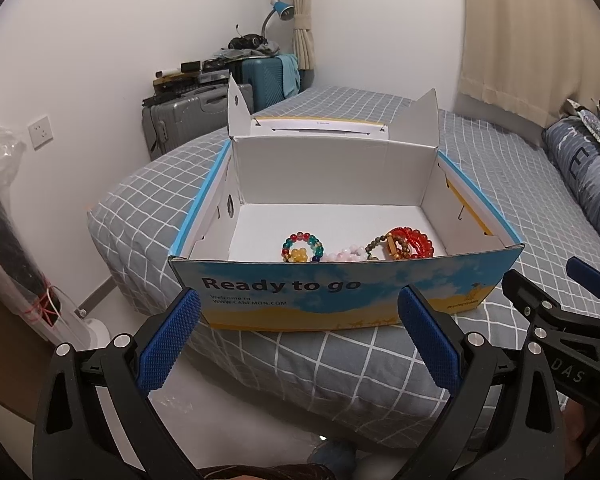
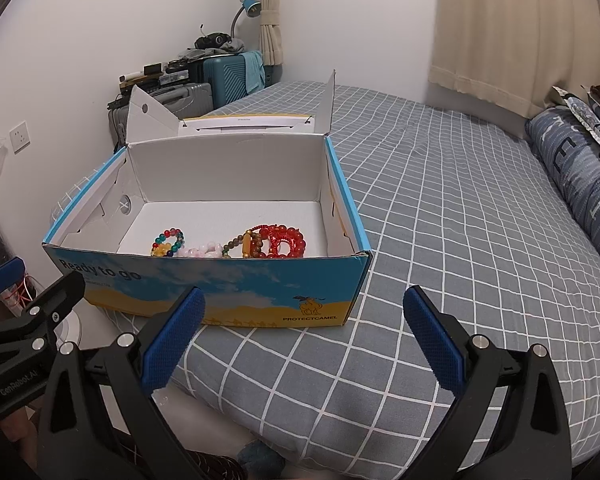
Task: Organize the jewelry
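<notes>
A cardboard box (image 1: 340, 292), white inside, with a sky-blue and sandy-yellow printed front bearing dark lettering and blue-edged side rims, sits on a bed (image 2: 440, 216) covered in grey fabric crossed by a white grid. Inside lie a multicoloured bead bracelet (image 1: 302, 247) in green, red, blue and amber, a pale pink bead bracelet (image 1: 346, 254), a brown-and-gold bead strand (image 1: 396, 246) and a bright red bead bracelet (image 1: 418, 240). Each black claw carries textured blue pads (image 2: 176, 344). Behind stand a teal suitcase (image 1: 266, 76), a grey suitcase (image 1: 192, 120), cream curtains (image 2: 512, 28) and a blue desk lamp (image 1: 282, 10).
</notes>
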A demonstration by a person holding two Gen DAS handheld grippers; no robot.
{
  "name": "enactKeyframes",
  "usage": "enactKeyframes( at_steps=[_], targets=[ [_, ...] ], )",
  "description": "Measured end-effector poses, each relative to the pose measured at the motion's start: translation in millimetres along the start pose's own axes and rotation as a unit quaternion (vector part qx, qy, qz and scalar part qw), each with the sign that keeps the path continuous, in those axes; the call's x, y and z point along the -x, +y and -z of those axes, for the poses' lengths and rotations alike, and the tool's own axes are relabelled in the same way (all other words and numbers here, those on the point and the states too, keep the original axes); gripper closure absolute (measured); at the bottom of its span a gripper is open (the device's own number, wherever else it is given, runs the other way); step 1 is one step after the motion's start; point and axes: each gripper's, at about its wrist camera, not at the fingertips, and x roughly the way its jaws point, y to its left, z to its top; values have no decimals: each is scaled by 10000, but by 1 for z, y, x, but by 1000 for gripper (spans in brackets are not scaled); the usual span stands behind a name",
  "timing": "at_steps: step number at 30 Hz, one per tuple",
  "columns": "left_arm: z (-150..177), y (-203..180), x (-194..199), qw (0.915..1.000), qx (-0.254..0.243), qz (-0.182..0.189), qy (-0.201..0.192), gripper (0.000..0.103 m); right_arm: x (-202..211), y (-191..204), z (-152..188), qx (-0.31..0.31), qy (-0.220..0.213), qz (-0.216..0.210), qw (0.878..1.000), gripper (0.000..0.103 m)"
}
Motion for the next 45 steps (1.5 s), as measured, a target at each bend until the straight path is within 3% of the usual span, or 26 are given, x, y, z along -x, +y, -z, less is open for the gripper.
enactKeyframes(
  at_steps=[45],
  targets=[
    [0,3,1,9998,11,-190,-13,6,3,-1,0,4,-16,-17,10000,8]
  ],
)
